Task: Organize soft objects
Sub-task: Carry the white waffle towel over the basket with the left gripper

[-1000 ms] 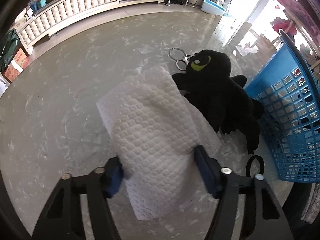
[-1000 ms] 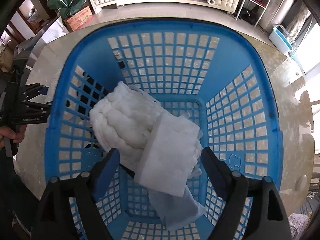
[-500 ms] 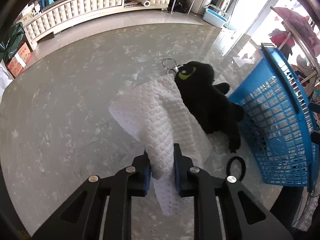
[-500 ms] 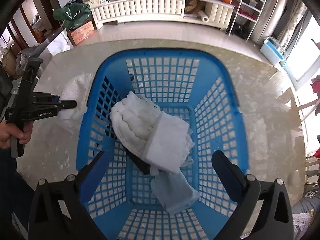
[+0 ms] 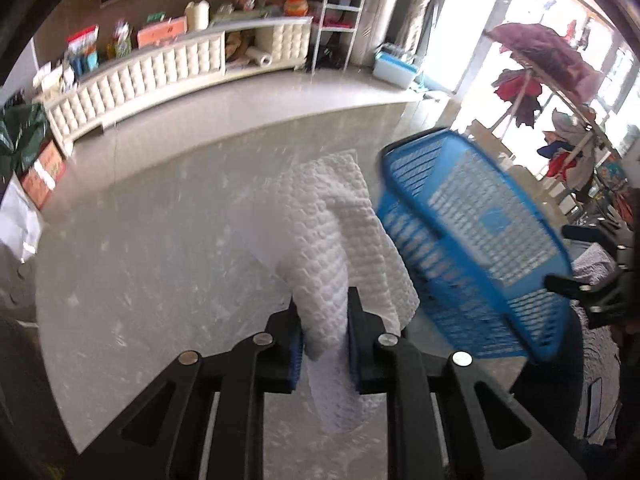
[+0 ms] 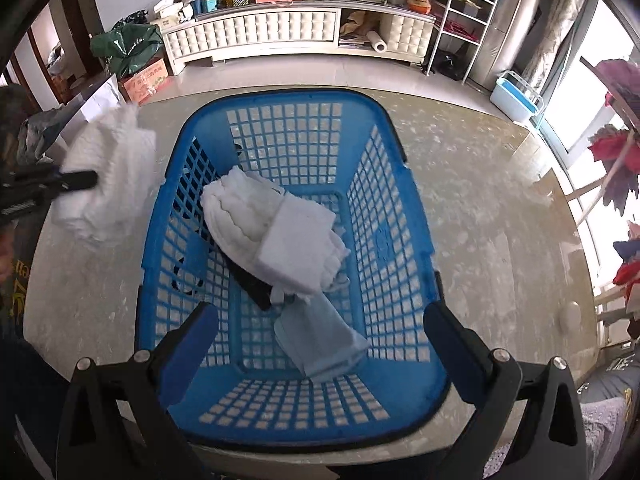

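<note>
The left gripper [image 5: 323,344] has its fingers [image 5: 295,344] clamped on a white waffle-textured cloth [image 5: 328,240], the blue pads pressing a bunched fold from both sides. One second ago the same fingers stood wide apart around the cloth as it lay flat on the surface [image 5: 140,240]; half a second ago they had closed on it. Now the cloth hangs clear of the surface, trailing from the fingers at lower centre up toward frame centre. The view is motion-blurred, which indicates a fast transfer.

The blue basket [image 5: 480,248] has shifted from the right edge of the left wrist view to centre right, just beside the cloth. The black plush toy seen earlier next to the basket no longer shows in this view.

In the right wrist view the right gripper [image 6: 320,344] hovers over the blue basket [image 6: 408,208] with its fingers [image 6: 188,340] wide apart and holding nothing. It has risen from the earlier frames, since more of the basket rim now shows. A pile of white folded towels [image 6: 272,220] and a pale blue cloth [image 6: 320,344] lie inside. The lifted white cloth [image 6: 108,180] shows at the left of the frame, outside the rim.

Judgement: the pick is complete and the carry is in progress. The next step calls for clearing the rim before release.
</note>
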{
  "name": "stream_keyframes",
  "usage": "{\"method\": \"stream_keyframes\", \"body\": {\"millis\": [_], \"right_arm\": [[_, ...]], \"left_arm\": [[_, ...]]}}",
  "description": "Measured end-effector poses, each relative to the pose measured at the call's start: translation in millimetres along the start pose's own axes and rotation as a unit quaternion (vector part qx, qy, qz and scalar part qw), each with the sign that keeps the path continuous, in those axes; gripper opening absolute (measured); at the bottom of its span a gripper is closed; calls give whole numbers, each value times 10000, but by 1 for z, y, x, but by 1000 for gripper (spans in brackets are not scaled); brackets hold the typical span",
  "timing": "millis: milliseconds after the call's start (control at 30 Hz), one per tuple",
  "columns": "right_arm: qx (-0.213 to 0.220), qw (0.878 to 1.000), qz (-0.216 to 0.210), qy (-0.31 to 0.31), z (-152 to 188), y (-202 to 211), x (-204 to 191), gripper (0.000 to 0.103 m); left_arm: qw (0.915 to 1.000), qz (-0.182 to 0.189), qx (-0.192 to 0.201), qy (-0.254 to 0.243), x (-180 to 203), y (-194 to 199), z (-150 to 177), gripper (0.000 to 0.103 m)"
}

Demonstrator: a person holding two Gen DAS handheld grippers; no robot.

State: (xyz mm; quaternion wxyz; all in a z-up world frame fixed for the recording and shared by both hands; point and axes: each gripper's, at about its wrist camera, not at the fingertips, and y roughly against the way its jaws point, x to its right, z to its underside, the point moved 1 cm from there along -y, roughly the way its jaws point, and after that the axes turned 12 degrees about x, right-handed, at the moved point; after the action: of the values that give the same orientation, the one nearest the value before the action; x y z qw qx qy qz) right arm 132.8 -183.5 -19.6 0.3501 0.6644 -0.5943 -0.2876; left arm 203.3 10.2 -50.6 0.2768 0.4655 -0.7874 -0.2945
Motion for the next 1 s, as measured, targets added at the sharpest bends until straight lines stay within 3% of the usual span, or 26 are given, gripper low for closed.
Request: {"method": "stream_keyframes", "body": {"millis": [233,467,1000], "right_arm": [[172,9998,40,-128,14,20,12,103],[371,9985,14,-411,24,31,27,103],[422,9975,-75,-569,34,25,56,103]], "left_arm": [[9981,144,461,-394,39,61,-20,16],[9931,524,713,-765,86,88,-38,16],[9858,990,446,-1282,164,31,-56,16]]}}
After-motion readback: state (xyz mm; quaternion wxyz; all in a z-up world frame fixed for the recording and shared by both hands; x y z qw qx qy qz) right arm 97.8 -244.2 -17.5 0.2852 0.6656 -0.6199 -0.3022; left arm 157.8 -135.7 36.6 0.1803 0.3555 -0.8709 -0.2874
